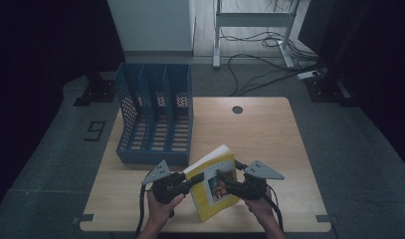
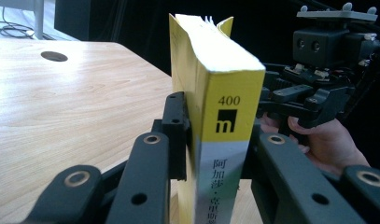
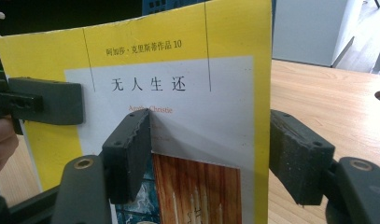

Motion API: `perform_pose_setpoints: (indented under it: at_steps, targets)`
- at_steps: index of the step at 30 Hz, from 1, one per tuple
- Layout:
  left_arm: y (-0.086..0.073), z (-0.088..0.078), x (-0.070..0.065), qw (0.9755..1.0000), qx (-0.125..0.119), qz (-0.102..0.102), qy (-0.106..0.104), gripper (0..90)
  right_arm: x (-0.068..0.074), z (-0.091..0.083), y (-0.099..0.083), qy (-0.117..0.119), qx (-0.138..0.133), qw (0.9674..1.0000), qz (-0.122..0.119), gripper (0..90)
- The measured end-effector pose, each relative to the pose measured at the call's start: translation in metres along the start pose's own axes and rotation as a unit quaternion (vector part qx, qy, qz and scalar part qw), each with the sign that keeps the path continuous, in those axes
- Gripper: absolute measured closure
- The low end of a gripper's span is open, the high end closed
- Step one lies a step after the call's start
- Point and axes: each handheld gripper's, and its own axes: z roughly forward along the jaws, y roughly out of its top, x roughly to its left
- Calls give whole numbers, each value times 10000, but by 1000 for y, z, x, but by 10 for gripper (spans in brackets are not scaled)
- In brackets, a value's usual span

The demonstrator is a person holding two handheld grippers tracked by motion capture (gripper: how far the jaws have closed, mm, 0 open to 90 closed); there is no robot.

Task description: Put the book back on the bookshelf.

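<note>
A thick yellow paperback book [image 1: 210,201] with Chinese title text stands tilted above the table's front edge, between both hands. My left gripper [image 2: 215,130] is shut on its spine end, one jaw on each cover; in the high view the left gripper [image 1: 190,181] sits at the book's left. The right gripper [image 3: 211,140] faces the front cover [image 3: 178,46]. Its left jaw tip rests against the cover and its right jaw stands just past the book's edge, so the jaws are open. In the high view the right gripper [image 1: 229,182] is at the book's right.
A blue file rack [image 1: 155,114] with three slots stands at the table's back left. A round cable hole [image 1: 237,109] is in the wooden tabletop [image 1: 269,134]. Desk legs and cables lie on the floor beyond.
</note>
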Motion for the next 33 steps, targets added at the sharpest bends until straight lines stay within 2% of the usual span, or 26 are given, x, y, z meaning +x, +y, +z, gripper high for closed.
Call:
perform_pose_setpoints:
  at_steps: [4, 6, 13, 17, 20, 21, 33]
  targets:
    - [-1, -1, -4, 9998, -6, 152, 113, 751, 0, -1, 0, 26, -7, 10000, 7, 329]
    - [-1, -1, -5, 9998, -36, 152, 125, 754, 0, -1, 0, 44, -15, 10000, 7, 330]
    - [-3, -4, 4, 9997, -144, -111, 141, 757, -5, -4, 0, 150, -137, 9997, 155, 342]
    - [0, -11, 8, 9995, -219, -174, 174, 757, -10, -8, 1, 84, -214, 9995, 219, 346]
    - [4, -19, 13, 9988, -290, -392, 93, 756, -12, -11, 1, -20, -267, 9994, 229, 350]
    - [5, -21, 14, 9988, -284, -391, 118, 757, -12, -11, 1, -52, -270, 9994, 215, 350]
    - [11, -43, 25, 9963, -607, -552, 272, 755, -17, -2, -8, -227, 7, 9996, 185, 352]
